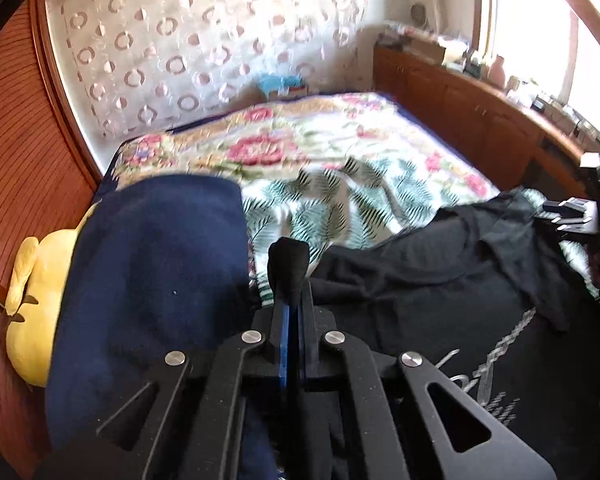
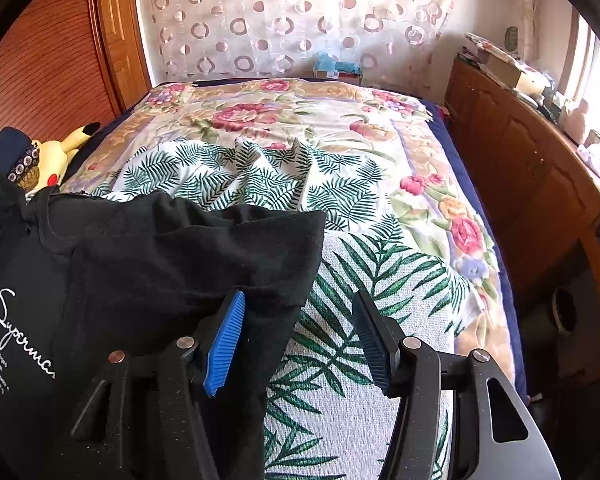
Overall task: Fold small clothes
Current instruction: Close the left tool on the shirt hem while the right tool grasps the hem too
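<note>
A bedroom in a home is showing here. A bed [image 2: 440, 208] is filling most of both views, and a floral quilt [image 2: 260, 116] is covering it, with a palm-leaf sheet [image 2: 352, 280] lying over the quilt's near part. Beyond the bed's far end a sheer curtain [image 2: 292, 20] with ring patterns is hanging over the wall. Along the bed's right side a low wooden cabinet [image 2: 520, 168] is running under a bright window [image 1: 540, 32], and household clutter is crowding its top. Against the bed's left side slatted wooden doors [image 2: 48, 68] are standing, and a yellow plush toy [image 2: 60, 156] is lying at that edge of the bed.
</note>
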### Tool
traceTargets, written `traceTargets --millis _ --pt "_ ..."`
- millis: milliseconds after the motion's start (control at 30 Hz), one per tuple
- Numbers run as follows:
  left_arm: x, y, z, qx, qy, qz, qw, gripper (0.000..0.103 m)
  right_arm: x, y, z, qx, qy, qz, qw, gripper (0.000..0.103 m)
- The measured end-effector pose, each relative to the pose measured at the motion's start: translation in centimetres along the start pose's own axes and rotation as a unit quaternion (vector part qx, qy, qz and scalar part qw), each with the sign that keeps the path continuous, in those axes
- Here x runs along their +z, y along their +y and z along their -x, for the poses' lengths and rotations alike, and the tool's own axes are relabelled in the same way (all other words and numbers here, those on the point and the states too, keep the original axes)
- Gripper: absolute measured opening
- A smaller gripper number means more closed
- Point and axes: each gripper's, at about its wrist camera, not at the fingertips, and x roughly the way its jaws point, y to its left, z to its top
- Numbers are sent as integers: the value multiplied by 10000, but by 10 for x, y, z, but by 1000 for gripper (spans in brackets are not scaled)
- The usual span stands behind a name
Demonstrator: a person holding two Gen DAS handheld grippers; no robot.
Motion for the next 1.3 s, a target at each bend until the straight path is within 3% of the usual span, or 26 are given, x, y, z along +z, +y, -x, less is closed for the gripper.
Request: traceTargets --millis 167,400,567,633,767,967,1300 --pt "4 0 28 -67 -370 80 9993 4 4 -6 -4 122 38 -162 9998 57" --pt "7 0 40 -111 -527 99 9985 4 16 -10 -14 293 107 -267 9992 57" --pt "3 0 40 -147 -561 133 9982 4 17 -2 -21 353 128 76 9993 31" --pt "0 -2 41 -191 -544 152 9982 4 17 5 -20 474 174 285 9983 10" --pt "-5 -4 44 -194 -548 170 9982 4 20 11 -13 390 120 515 9978 7" --pt "-9 -8 63 -156 -697 145 9973 4 21 5 34 454 -609 297 9967 7" --pt "-24 -17 96 -129 -934 96 9955 4 -15 18 88 500 -994 419 9929 7"
